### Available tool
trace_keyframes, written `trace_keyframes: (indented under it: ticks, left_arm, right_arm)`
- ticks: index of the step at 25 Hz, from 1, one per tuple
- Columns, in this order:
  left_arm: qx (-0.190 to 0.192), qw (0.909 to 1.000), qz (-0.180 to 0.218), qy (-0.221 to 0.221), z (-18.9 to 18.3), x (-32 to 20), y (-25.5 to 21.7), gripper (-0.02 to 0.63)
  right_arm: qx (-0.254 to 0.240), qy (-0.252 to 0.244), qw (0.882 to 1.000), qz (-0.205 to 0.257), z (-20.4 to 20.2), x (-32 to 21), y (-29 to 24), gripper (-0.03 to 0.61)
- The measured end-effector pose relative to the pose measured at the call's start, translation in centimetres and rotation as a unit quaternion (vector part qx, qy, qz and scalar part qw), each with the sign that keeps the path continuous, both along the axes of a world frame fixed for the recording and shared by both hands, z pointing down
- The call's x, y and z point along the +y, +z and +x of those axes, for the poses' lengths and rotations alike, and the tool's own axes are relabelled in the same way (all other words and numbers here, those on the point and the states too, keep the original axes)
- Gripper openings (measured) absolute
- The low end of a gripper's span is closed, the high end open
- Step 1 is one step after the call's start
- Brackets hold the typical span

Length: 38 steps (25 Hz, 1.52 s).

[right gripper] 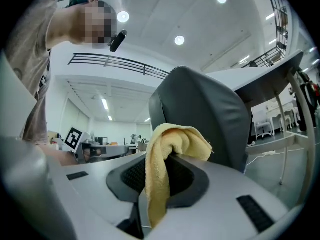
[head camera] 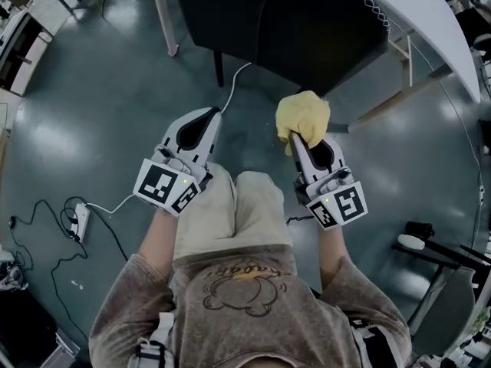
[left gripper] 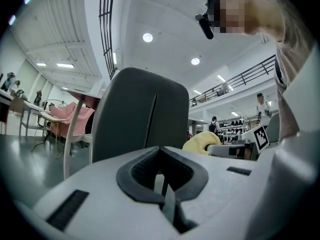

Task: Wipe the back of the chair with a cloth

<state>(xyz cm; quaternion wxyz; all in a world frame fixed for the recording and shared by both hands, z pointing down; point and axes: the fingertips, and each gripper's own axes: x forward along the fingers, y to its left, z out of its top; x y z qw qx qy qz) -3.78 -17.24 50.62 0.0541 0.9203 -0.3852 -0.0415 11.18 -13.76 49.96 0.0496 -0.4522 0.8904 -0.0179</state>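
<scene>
- The cloth [head camera: 303, 115] is a yellow terry rag, bunched into a soft lump at the tip of the right gripper [head camera: 298, 138]. The right gripper view shows the jaws clamped on it, one fold humped above them and a tail hanging down between the pads.
- The left gripper [head camera: 205, 121] has its jaws together with nothing between them. It hangs level with the right one, in front of the person's legs.
- The chair [head camera: 291, 21] stands just ahead of both grippers, its dark grey padded back facing them. In the left gripper view the back [left gripper: 140, 114] rises upright, with a seam down its middle. The cloth is near it but not touching.
- A white table [head camera: 418, 18] overhangs the chair's far side, and a cable [head camera: 230, 90] trails across the floor [head camera: 92, 113] beside the chair's leg.
- Handling, as a judgement: the rag is light and limp, so it will drape and drag rather than push. Only the bulge beyond the jaws can do the wiping, and the present hold near the middle leaves a fair pad of it exposed.
- The grip looks deep enough to resist the pull of a stroke, though terry may catch on the upholstery and tug loose if pressed hard.
- The chair looks light on thin legs and could shift under pressure, so the free left gripper could well brace the top edge of the back.
- Wiping has not begun.
</scene>
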Motion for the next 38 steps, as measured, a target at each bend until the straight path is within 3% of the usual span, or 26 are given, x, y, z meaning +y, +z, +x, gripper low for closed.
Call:
trace_keyframes:
  ticks: [6,14,20,26,38]
  left_arm:
    - [0.005,0.9999,0.010,0.001,-0.5,1.2,-0.3,0.009]
    - [0.009,0.9998,0.015,0.007,0.6,1.9,-0.4,0.009]
    - [0.001,0.9998,0.020,0.005,0.6,2.2,-0.1,0.009]
    - [-0.002,0.9999,0.014,0.000,0.4,2.5,0.3,0.009]
    - [0.000,0.9999,0.016,0.001,0.3,2.7,0.2,0.009]
  right_arm:
    - [-0.006,-0.001,1.000,0.023,-0.6,1.0,-1.3,0.092]
    - [0.024,0.006,0.998,0.051,1.2,1.8,-5.4,0.092]
    - [0.049,0.018,0.997,0.065,3.6,0.2,-9.0,0.092]
    - [0.042,0.013,0.997,0.067,4.6,-1.6,-12.3,0.092]
    - [0.059,-0.008,0.996,0.064,4.1,-5.1,-14.6,0.092]
